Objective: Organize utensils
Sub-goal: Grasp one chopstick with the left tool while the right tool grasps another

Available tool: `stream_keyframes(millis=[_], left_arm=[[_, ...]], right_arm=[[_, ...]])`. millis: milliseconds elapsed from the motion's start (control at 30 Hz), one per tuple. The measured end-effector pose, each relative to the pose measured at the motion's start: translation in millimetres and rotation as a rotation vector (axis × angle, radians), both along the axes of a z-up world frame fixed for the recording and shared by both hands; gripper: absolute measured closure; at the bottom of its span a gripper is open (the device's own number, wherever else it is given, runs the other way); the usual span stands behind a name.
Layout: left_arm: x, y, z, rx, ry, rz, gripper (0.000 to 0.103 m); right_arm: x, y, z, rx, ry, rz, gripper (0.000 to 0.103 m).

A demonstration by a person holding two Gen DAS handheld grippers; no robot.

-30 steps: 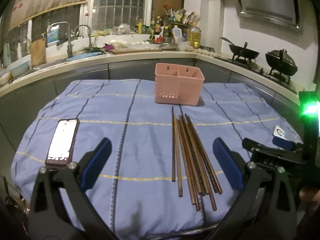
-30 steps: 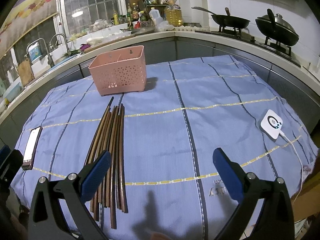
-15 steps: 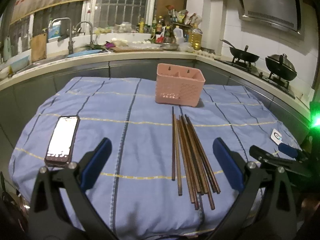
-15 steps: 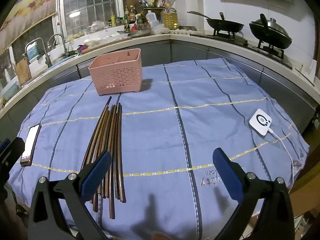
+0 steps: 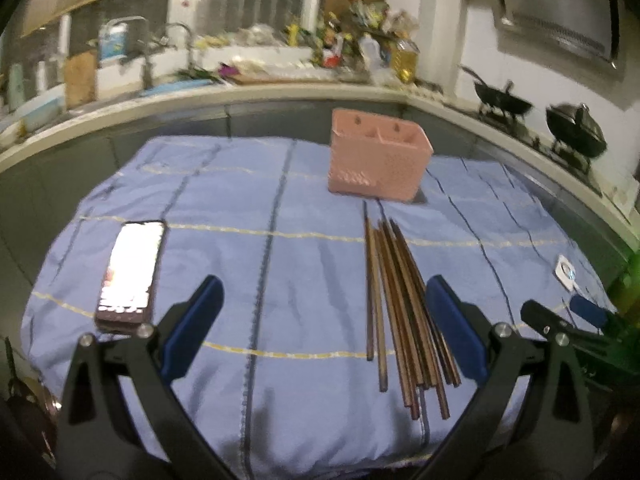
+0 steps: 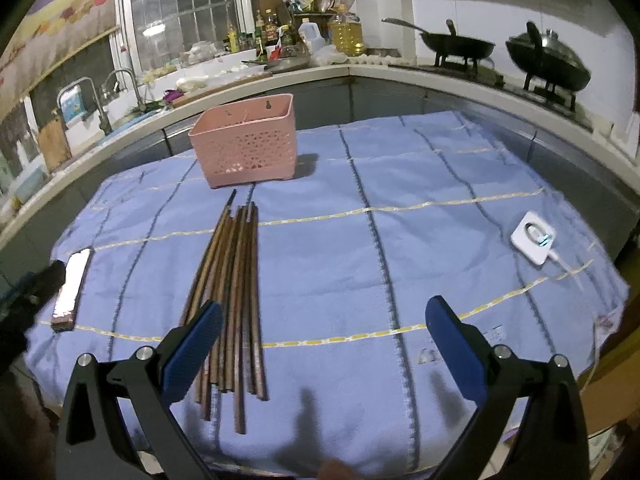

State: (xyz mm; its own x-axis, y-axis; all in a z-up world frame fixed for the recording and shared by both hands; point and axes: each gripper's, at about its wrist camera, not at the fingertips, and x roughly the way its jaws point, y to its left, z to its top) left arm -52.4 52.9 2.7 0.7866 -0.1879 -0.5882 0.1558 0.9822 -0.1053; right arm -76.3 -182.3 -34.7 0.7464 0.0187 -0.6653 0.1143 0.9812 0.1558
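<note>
Several brown wooden chopsticks (image 5: 400,304) lie side by side on the blue cloth (image 5: 280,208), pointing at a pink two-compartment utensil basket (image 5: 378,162) behind them. They also show in the right wrist view (image 6: 232,292), with the basket (image 6: 246,146) beyond. My left gripper (image 5: 324,332) is open and empty above the near cloth, left of the chopsticks' near ends. My right gripper (image 6: 324,348) is open and empty, its left finger (image 6: 192,348) over the chopsticks' near ends.
A lit phone (image 5: 130,268) lies at the left of the cloth. A white square device (image 6: 534,240) with a cable lies at the right. A kitchen counter with sink, bottles and two woks (image 6: 548,62) curves behind the table.
Both grippers have drawn back and risen slightly, so more of the table's near edge shows. The chopsticks and basket have not moved. Both grippers stay open.
</note>
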Motion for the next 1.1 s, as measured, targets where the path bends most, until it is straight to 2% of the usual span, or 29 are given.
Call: stream_keyframes(millis=[67,200,233,267,367,467,567,633,900,1033,1100], left_arm=[[7,-6,-4,0.008,0.024,-0.036,0.008],[27,-19,-18,0.014,0.097,-0.118,0.022],[34,-23,-23,0.014,0.121,-0.135,0.028],[39,-27,-28,0.015,0.141,-0.148,0.033],[58,-37,-43,0.027,0.204,-0.181,0.048],[78,-45,-57,0.045,0.258,-0.203,0.063],[94,-52,-72,0.091,0.289,-0.197,0.074],[100,-52,-79,0.094,0.319,-0.193,0.079],[109,-59,-89,0.116,0.339,-0.204,0.078],[114,-70,-90,0.207,0.306,-0.189,0.078],[118,-73,-89,0.213,0.297,-0.187,0.08]], right_arm=[[3,1,-7,0.025,0.031,0.038,0.005],[14,-1,-12,0.06,0.052,0.068,0.047],[18,-1,-16,0.082,0.064,0.09,0.053],[23,-1,-19,0.096,0.08,0.112,0.063],[36,3,-24,0.079,0.108,0.159,0.072],[54,16,-33,0.028,0.156,0.243,0.076],[68,30,-48,0.013,0.223,0.321,0.078],[74,35,-58,-0.005,0.262,0.338,0.078],[78,31,-64,-0.041,0.25,0.313,0.078],[82,30,-64,-0.053,0.244,0.309,0.078],[87,32,-64,-0.07,0.234,0.315,0.078]])
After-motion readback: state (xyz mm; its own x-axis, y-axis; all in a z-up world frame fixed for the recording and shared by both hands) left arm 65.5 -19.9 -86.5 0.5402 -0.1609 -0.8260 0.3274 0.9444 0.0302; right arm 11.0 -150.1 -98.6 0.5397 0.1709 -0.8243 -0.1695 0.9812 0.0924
